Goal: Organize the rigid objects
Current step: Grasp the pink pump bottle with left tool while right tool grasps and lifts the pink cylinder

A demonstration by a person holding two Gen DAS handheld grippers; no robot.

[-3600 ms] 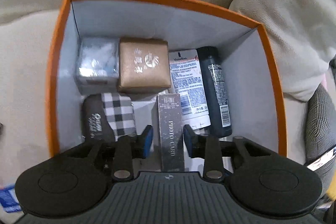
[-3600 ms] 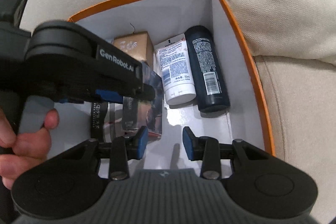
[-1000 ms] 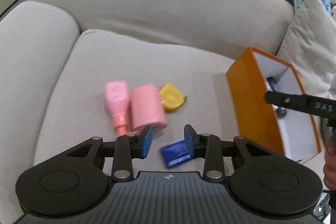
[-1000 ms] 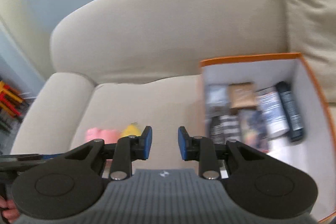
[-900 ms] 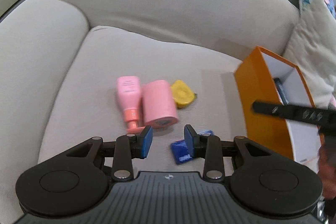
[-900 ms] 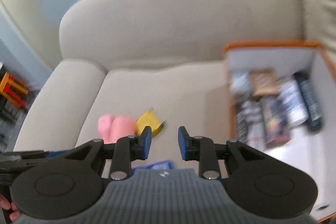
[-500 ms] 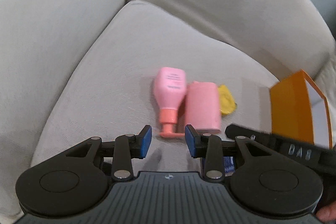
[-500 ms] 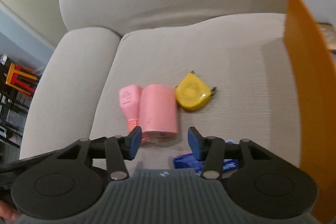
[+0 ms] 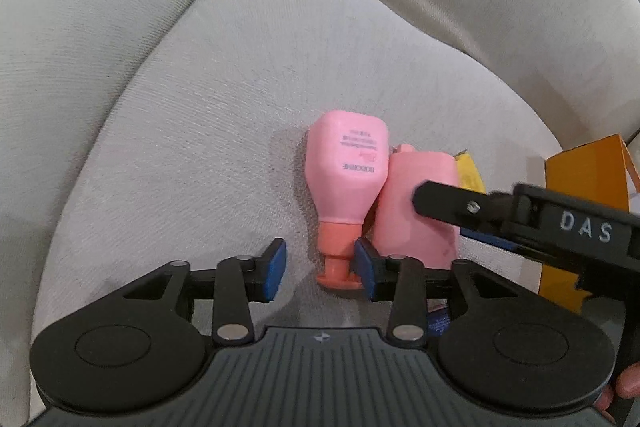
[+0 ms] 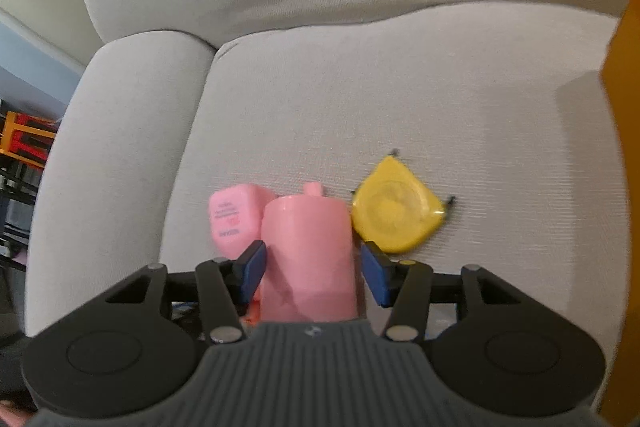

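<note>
My right gripper [image 10: 312, 273] is spread around the pink cup [image 10: 308, 251], not pinching it. My left gripper [image 9: 320, 269] is spread too, near the pink bottle [image 9: 348, 175]

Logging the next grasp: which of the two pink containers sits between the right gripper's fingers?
The wide pink cylinder, beside the yellow tape measure; the labelled pink bottle lies outside the left finger.

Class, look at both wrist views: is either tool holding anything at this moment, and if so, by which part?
Nothing is held. The right tool is open around the pink cylindrical container; the left tool is open by the pink bottle's cap.
</note>
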